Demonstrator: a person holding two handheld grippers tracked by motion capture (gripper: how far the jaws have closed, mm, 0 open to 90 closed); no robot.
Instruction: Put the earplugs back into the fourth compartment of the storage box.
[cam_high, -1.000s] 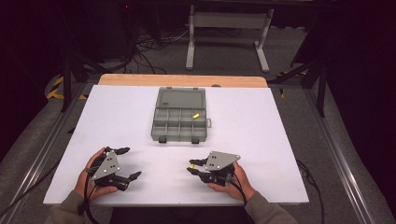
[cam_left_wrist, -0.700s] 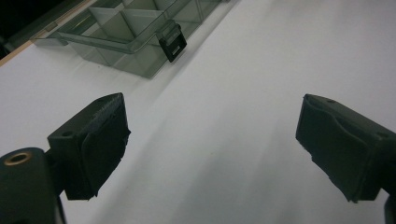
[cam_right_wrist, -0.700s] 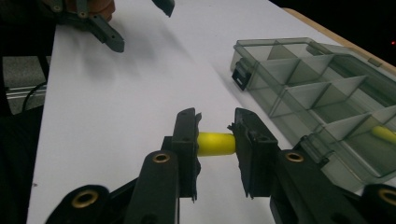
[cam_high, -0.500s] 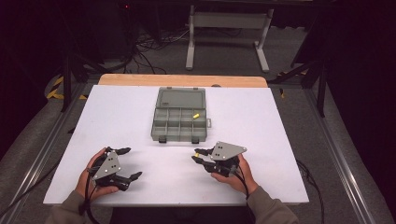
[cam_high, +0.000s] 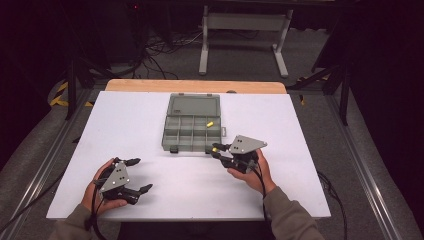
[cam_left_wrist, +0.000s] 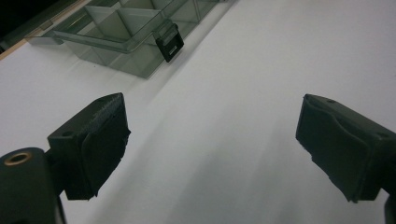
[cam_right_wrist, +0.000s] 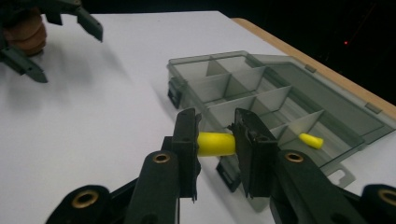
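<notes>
Carrying a yellow plug to the box

Our right gripper (cam_right_wrist: 212, 144), jaws clenched on the yellow plug (cam_right_wrist: 215, 144), has moved up to the box (cam_high: 192, 132) at its 5 o'clock corner; drop-off looks near. Our left gripper (cam_high: 135, 175) rests released.

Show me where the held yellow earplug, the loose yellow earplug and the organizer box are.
held yellow earplug (cam_right_wrist: 215, 144), right gripper view, its middle.
loose yellow earplug (cam_right_wrist: 311, 140), right gripper view, its body.
organizer box (cam_high: 193, 106), high view, open lid.
</notes>
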